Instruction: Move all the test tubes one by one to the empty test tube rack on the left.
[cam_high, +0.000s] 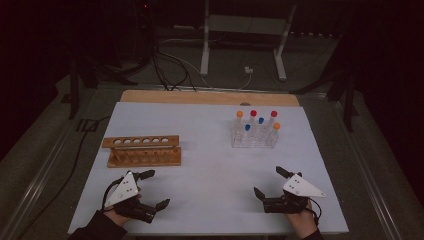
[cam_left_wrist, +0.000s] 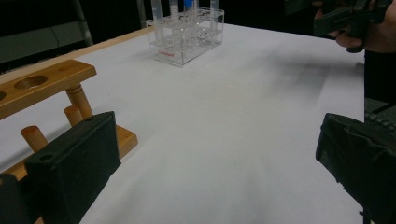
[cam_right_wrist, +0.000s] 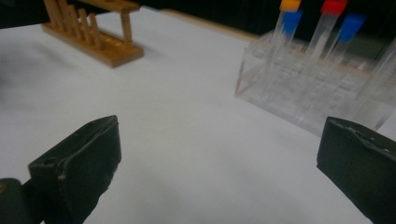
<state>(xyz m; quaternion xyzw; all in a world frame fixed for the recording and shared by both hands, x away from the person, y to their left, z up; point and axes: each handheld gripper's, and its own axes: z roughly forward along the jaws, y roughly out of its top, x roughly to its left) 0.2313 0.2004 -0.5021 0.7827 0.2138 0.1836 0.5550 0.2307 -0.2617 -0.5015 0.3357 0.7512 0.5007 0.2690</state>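
Two hand-held grippers rest low over a white table (cam_high: 210, 150), each with its jaws spread wide and nothing between them. The left gripper (cam_high: 156, 189) sits just in front of a wooden rack (cam_high: 143, 151), whose top bar carries a row of round holes, all without tubes; in the left gripper view the rack's near end, with its pegs and base, stands just beyond the left jaw. The right gripper (cam_high: 269, 182) lies in front of a clear rack (cam_high: 253, 137), apart from it, with bare tabletop between the two. The clear rack holds six capped tubes (cam_high: 261, 127), upright: two orange, two red and two blue caps. In the right gripper view the clear rack stands ahead and to the right of the open jaws, its tubes blurred but plainly standing, while the wooden rack shows farther off at the upper left. The two racks stand well apart, the wooden rack to the left of the clear rack, with open white surface between them and nothing lying across that stretch. Beyond the clear rack a strip of bare wooden board (cam_high: 210, 97) edges the table; farther back, cables (cam_high: 170, 70) trail over a dark floor around a pale metal stand (cam_high: 245, 40).
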